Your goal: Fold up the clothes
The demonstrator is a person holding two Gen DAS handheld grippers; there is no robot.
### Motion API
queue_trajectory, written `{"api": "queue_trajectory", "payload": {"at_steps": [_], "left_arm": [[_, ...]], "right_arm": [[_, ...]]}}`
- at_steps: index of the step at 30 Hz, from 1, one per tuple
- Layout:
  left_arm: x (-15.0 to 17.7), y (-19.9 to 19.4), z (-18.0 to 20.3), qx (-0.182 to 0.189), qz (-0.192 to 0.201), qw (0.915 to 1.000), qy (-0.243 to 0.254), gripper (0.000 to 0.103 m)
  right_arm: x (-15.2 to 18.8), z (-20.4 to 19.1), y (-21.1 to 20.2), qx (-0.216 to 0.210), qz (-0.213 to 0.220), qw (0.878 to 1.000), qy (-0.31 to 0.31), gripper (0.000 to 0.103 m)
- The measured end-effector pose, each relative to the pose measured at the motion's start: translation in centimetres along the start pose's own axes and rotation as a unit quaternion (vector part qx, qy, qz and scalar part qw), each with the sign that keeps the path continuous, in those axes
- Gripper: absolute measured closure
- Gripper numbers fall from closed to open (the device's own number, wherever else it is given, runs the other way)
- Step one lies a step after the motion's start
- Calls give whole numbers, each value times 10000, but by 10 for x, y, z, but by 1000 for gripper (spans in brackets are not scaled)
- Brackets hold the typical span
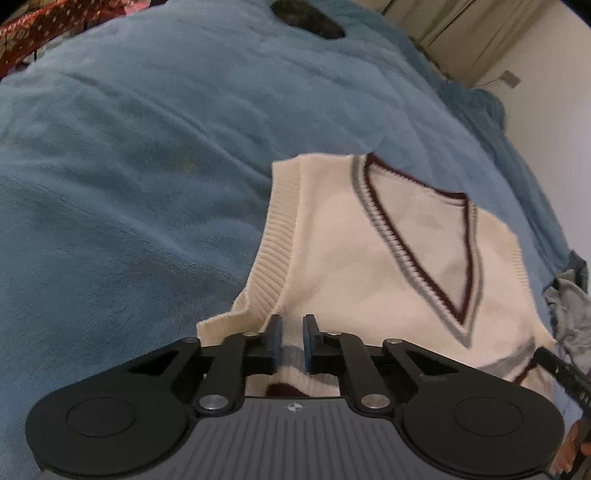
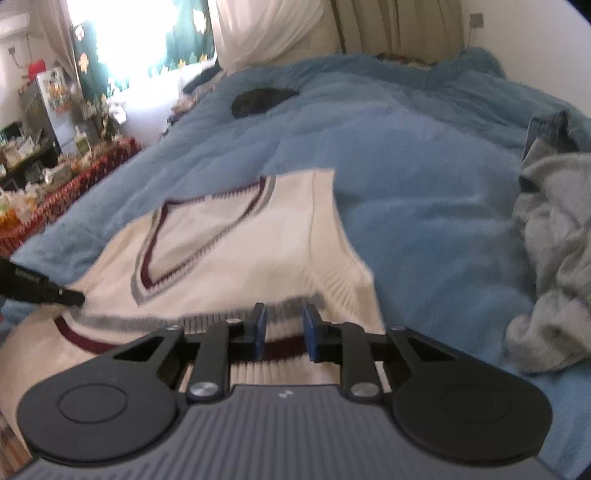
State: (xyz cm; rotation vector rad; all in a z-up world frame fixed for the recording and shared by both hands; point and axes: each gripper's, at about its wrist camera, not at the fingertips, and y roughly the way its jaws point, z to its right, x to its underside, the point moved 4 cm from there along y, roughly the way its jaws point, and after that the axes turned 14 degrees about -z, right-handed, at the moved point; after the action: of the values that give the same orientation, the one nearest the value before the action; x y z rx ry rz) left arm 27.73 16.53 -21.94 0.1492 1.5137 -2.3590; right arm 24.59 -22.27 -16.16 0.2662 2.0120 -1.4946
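A cream knit vest [image 1: 369, 258] [image 2: 229, 240] with a maroon and grey V-neck lies flat on the blue blanket [image 1: 147, 166] [image 2: 424, 184], neck away from me and striped hem nearest. My left gripper [image 1: 292, 339] sits at the hem's left end, under the armhole, its blue pads close together with ribbed hem pinched between them. My right gripper [image 2: 284, 332] is at the hem's right end, jaws a little wider, with the maroon stripe and ribbing filling the gap between the pads. The left gripper's black tip [image 2: 55, 293] shows at the right wrist view's left edge.
A crumpled grey garment [image 2: 554, 258] [image 1: 569, 306] and some denim [image 2: 546, 129] lie right of the vest. A dark object [image 2: 262, 99] [image 1: 306, 18] rests far up the bed. A cluttered side table with a red cloth [image 2: 55, 184] stands left; a wall [image 1: 546, 110] runs along the right.
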Motion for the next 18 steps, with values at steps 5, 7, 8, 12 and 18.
{"api": "queue_trajectory", "payload": {"at_steps": [5, 7, 8, 12, 18], "left_arm": [[24, -40, 12, 108, 256, 9980, 573, 91], [37, -52, 13, 158, 270, 9975, 640, 91], [44, -56, 12, 173, 253, 9974, 650, 91], [75, -58, 12, 99, 119, 9970, 763, 91], [81, -34, 4, -275, 183, 9959, 841, 95]], "right_arm": [[8, 2, -25, 0, 46, 9998, -206, 89], [19, 0, -33, -13, -7, 9995, -323, 90], [26, -2, -36, -3, -43, 9991, -413, 90], [55, -13, -34, 206, -316, 9955, -873, 91], [50, -18, -3, 434, -450, 9946, -826, 91]]}}
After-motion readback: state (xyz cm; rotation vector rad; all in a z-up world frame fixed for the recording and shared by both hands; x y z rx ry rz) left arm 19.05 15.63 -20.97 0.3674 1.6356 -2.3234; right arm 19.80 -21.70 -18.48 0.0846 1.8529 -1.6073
